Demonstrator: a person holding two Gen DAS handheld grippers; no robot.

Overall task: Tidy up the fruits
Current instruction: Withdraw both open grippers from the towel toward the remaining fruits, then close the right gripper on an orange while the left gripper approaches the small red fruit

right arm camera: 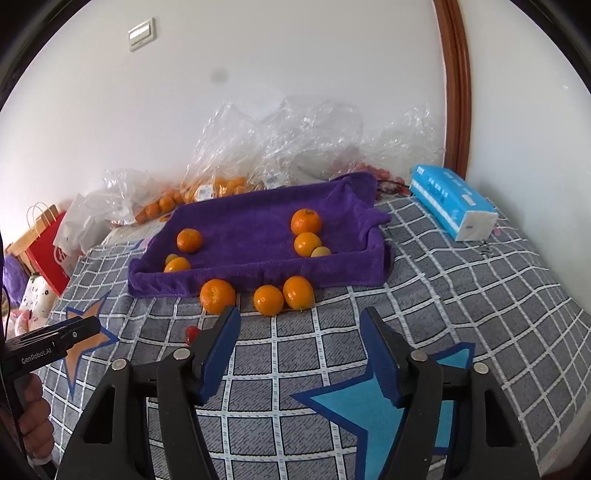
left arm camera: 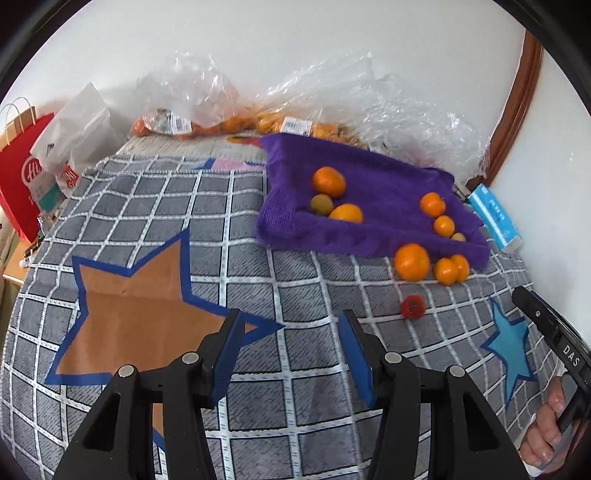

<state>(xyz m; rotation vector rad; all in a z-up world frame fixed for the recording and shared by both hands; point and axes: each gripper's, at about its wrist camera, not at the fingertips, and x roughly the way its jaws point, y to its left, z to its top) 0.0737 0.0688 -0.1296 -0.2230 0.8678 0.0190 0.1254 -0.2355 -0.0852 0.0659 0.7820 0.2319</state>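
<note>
With both the left hand-held gripper (left arm camera: 288, 332) and right hand-held gripper (right arm camera: 299, 328) spread empty, the three round orange tangerines (right arm camera: 268, 300) beside the purple towel-lined tray (right arm camera: 258, 275) may roll away if nudged.

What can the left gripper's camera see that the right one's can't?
Only the left view shows the big orange star on the blanket in full. Only the right view shows the wall switch and a soft toy. Both share the purple tray, the three oranges lying before it, the tissue pack and the red bag.
</note>
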